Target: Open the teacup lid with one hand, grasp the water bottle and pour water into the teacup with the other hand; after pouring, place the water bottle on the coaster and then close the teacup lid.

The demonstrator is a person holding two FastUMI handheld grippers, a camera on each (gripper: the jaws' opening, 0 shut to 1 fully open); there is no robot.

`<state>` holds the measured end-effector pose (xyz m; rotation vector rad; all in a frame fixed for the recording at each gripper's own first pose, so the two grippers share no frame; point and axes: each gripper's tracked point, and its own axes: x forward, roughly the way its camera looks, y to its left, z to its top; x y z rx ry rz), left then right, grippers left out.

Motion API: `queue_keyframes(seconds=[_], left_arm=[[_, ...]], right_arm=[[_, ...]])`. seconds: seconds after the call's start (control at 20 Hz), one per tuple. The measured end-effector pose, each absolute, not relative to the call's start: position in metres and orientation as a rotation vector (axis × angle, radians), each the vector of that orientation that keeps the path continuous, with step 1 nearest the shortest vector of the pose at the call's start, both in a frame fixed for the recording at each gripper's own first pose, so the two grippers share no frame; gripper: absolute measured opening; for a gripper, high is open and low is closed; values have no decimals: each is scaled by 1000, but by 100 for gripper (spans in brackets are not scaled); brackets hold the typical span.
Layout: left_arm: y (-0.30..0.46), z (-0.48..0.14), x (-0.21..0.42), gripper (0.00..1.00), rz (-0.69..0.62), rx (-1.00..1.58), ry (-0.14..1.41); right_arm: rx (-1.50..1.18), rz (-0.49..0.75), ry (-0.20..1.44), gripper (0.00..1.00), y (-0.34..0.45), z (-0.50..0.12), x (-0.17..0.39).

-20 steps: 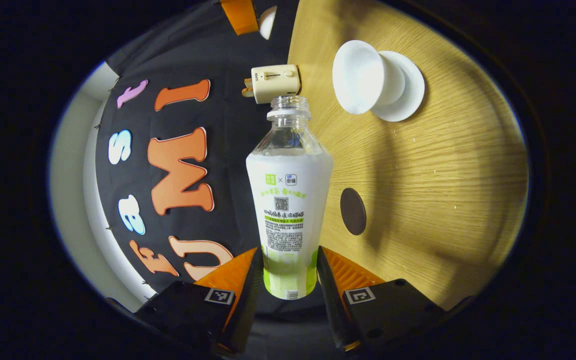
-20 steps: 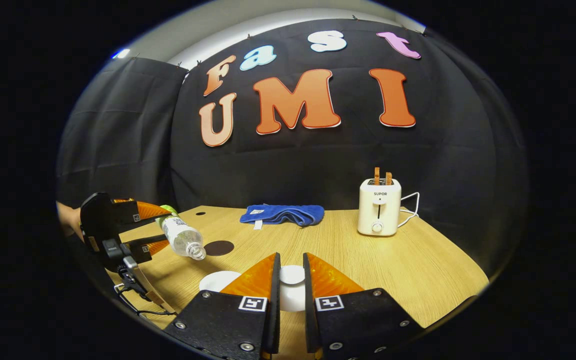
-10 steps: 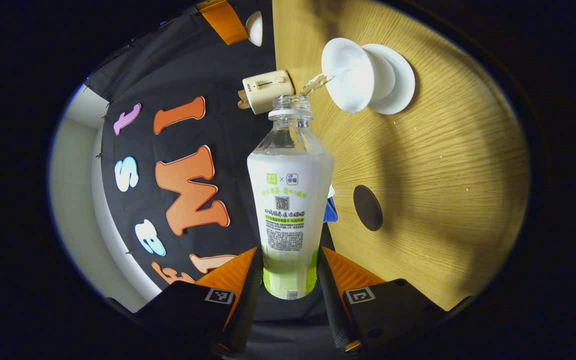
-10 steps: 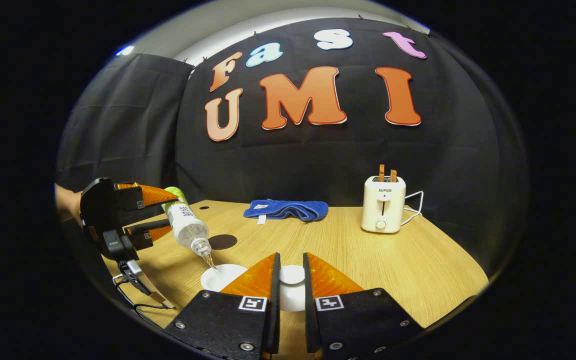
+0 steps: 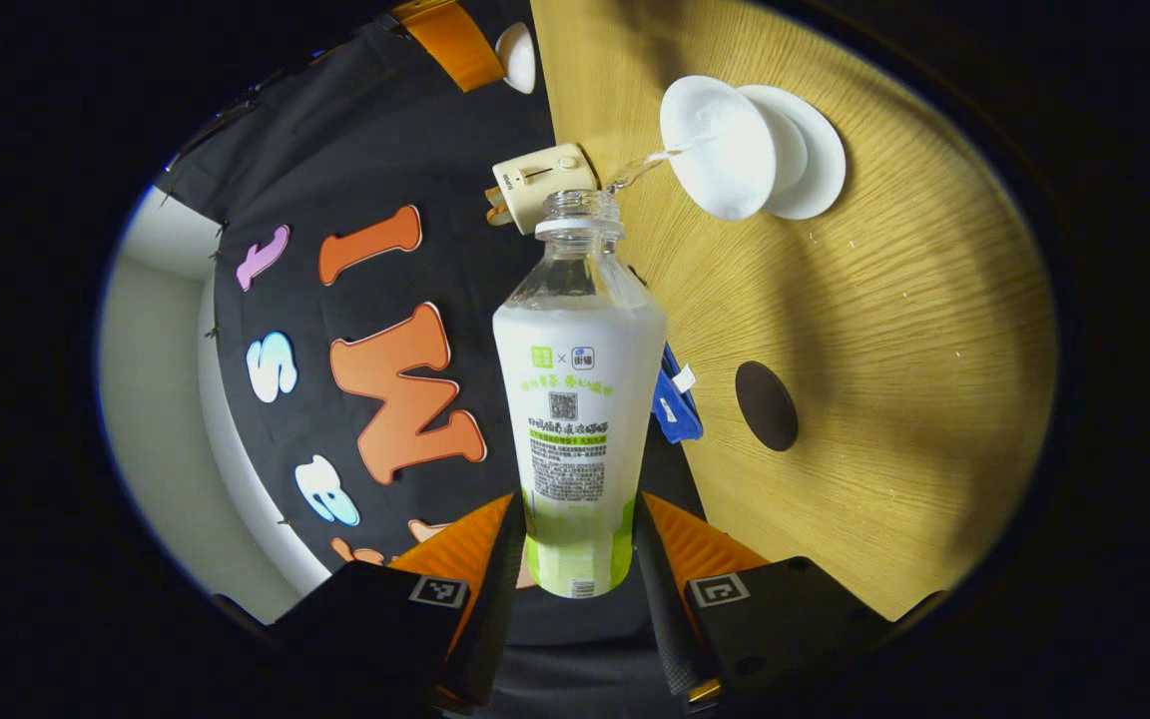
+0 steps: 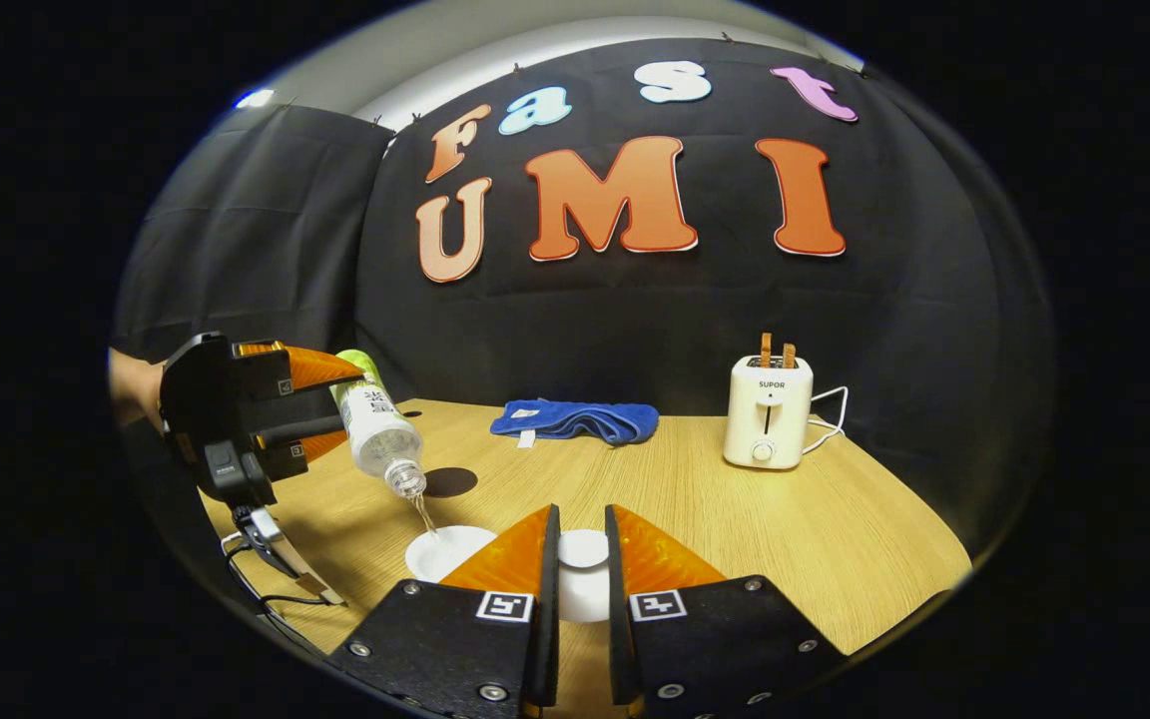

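Light wood-grain counter (image 6: 735, 519) backed by black cloth carries all items. Your left tongs (image 5: 575, 559) are closed on the base of the clear plastic water bottle with a white and green label (image 5: 578, 399); both fingers press its lower sides. In the right gripper view the same left tongs (image 6: 310, 409) hold the water bottle (image 6: 375, 434) tipped neck-down, to the left of your right tongs. A thin stream of water (image 6: 423, 514) falls from the uncapped mouth into the white ceramic teacup (image 5: 720, 148), which stands on a white round saucer (image 5: 815, 150) ahead and to the right of the left tongs. In the right gripper view the teacup (image 6: 447, 551) sits just left of the right tongs.

Your right tongs (image 6: 580, 569) are nearly closed, both fingers pressing the white round teacup lid (image 6: 583, 571), which is held clear of the cup.

The dark brown round coaster (image 5: 767, 405) lies bare on the counter, right of the bottle body in the left gripper view and beyond the teacup in the right gripper view (image 6: 450, 482).

Farther ahead of the right tongs lie a folded blue cloth (image 6: 575, 419) and, to the right, a cream two-slot toaster (image 6: 767, 414).
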<state>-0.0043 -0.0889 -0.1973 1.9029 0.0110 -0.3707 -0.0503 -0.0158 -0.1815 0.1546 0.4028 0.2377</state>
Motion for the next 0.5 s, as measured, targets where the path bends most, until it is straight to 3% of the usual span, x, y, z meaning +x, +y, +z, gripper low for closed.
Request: queue_keyframes(seconds=[0.5], left_arm=[[-89,-164,2,63,-334,1986,-62]], right_arm=[[145,268,394,21,-6,-179,-51]])
